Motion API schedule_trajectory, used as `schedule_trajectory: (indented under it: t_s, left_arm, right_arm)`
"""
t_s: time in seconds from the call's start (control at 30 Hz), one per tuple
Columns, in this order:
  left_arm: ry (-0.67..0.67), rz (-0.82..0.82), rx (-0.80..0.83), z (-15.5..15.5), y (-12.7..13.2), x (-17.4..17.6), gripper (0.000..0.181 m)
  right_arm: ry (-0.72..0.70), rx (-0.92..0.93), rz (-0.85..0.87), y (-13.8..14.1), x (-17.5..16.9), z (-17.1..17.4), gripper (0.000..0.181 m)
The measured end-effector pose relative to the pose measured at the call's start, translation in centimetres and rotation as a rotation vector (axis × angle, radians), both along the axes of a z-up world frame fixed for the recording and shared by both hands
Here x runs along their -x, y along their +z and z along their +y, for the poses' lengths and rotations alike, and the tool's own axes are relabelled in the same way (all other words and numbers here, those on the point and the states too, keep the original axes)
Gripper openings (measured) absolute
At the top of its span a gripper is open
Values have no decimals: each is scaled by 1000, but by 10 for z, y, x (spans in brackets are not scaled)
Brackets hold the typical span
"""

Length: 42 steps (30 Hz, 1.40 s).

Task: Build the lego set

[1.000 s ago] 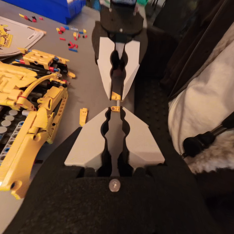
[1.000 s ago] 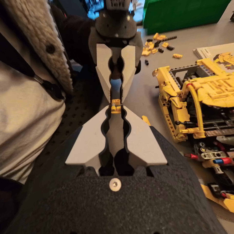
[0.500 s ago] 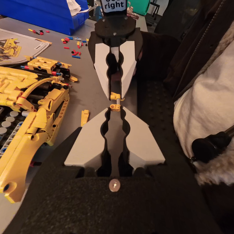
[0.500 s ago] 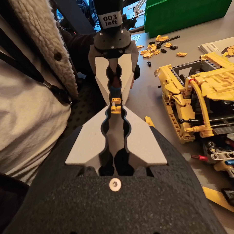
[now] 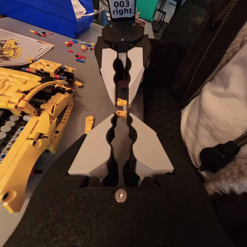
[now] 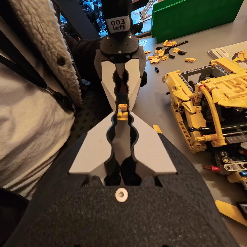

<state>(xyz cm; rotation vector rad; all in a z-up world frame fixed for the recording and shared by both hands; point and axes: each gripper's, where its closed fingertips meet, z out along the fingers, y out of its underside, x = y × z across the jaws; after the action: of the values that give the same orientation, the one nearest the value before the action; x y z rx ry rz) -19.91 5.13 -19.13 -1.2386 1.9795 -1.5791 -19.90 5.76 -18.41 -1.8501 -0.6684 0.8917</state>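
Tip to tip, the left gripper [image 5: 121, 114] clamps a yellow connector [image 5: 121, 114] whose grey axle [image 5: 124, 107] runs straight into the yellow connector piece [image 6: 122, 116] pinched by the right gripper [image 6: 122, 116].

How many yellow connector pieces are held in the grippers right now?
2: one yellow connector in the left gripper, the other yellow connector in the right gripper, a grey axle bridging them.
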Motion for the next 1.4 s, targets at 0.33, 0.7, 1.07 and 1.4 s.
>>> schedule_trajectory:
  t_s: [0.33, 0.7, 1.07, 1.4]
  left_arm:
    - [56, 6, 38, 7, 1, -6, 14]
    - [80, 36, 66, 6, -2, -12, 13]
    - [327, -106, -514, 49, -6, -31, 15]
    - [435, -87, -834, 66, -1, -41, 14]
  right_arm:
    - [-60, -51, -31, 3, -5, 9, 15]
    - [-87, -58, -52, 1, -9, 11, 15]
    - [-485, 221, 123, 3, -52, 45, 34]
    - [-700, 259, -111, -1, -42, 55, 27]
